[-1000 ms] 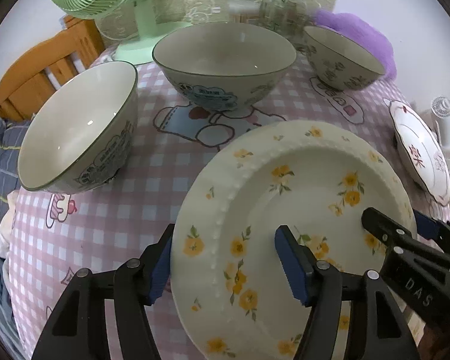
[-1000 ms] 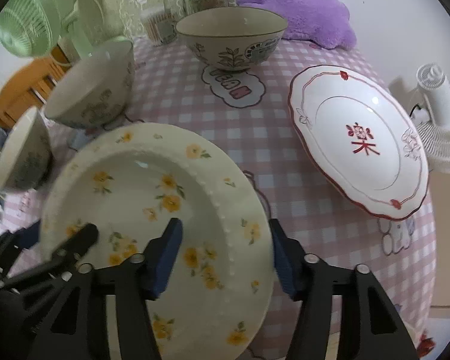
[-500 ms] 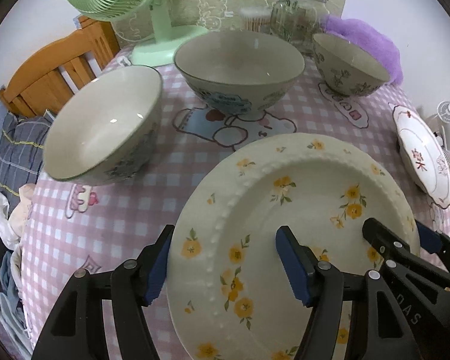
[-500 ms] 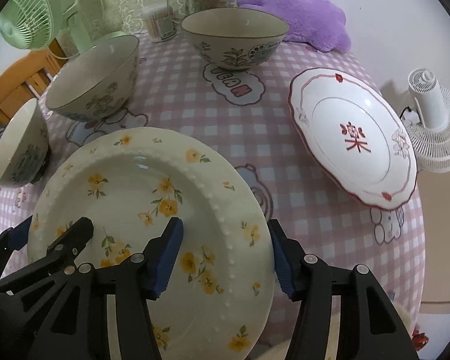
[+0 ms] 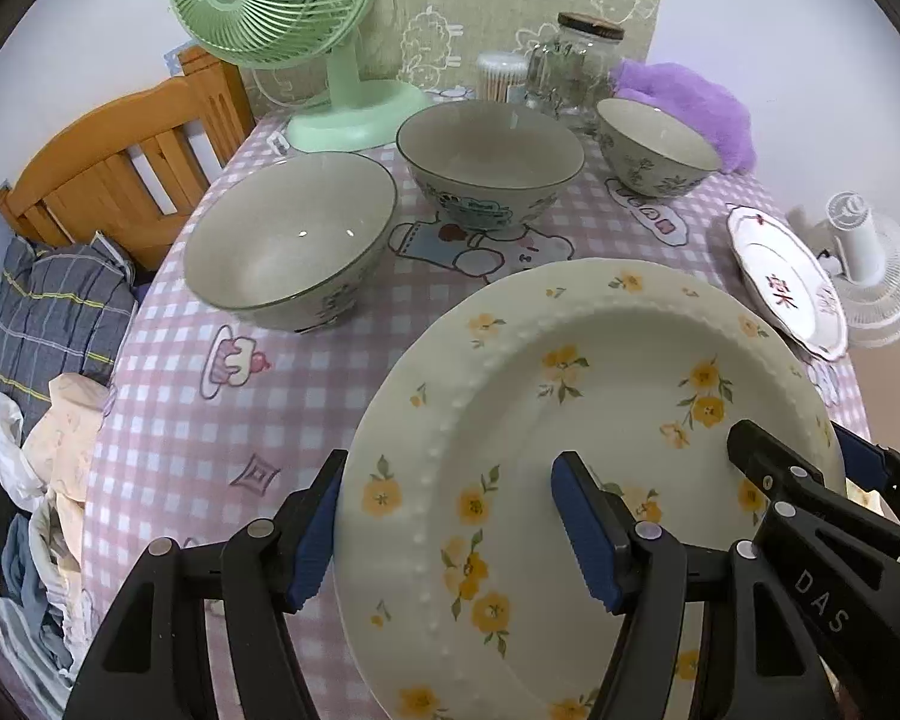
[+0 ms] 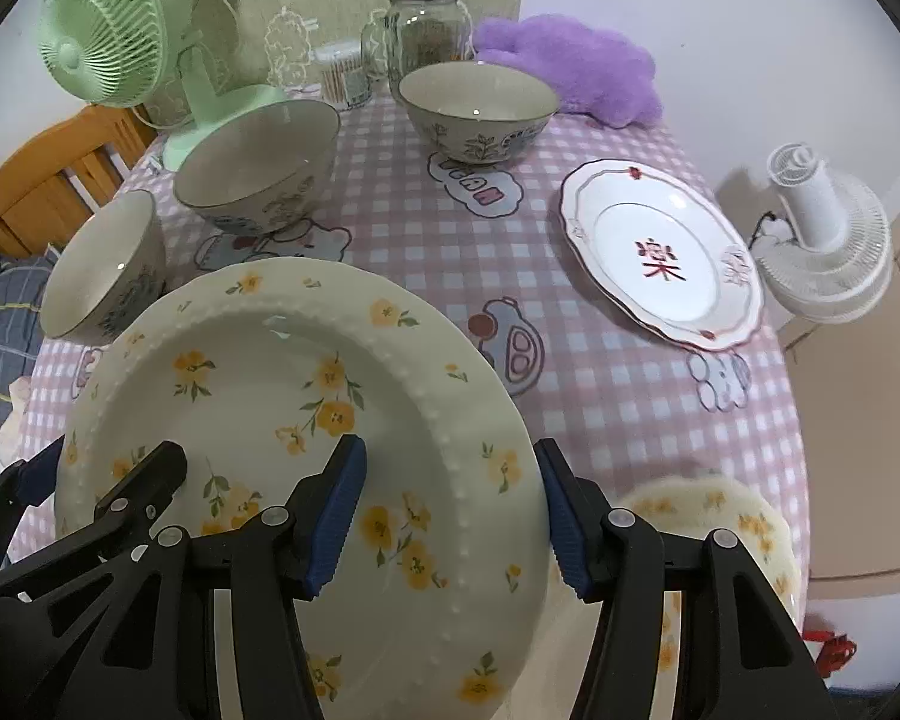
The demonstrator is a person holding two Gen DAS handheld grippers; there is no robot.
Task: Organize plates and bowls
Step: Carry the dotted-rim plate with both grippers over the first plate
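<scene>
A cream plate with yellow flowers (image 5: 576, 420) (image 6: 306, 396) is held above the pink checked table (image 5: 210, 414). My left gripper (image 5: 450, 528) is shut on its left rim, my right gripper (image 6: 450, 516) on its right rim. Another yellow-flower plate (image 6: 726, 516) lies on the table under the right gripper. A white plate with a red character (image 6: 660, 252) (image 5: 786, 282) lies at the right edge. Three bowls stand behind: a left one (image 5: 288, 240) (image 6: 102, 264), a middle one (image 5: 489, 162) (image 6: 258, 168) and a far right one (image 5: 657, 147) (image 6: 477, 108).
A green fan (image 5: 306, 18), a glass jar (image 5: 576, 60), a toothpick tub (image 5: 501, 75) and a purple plush (image 6: 570, 66) stand at the table's back. A white fan (image 6: 822, 240) stands off the right side. A wooden chair (image 5: 120, 162) and clothes (image 5: 54, 312) are at the left.
Both grippers have risen and drawn back with the flowered plate in them, so the bowls and table look farther away. A second flowered plate has come into view below.
</scene>
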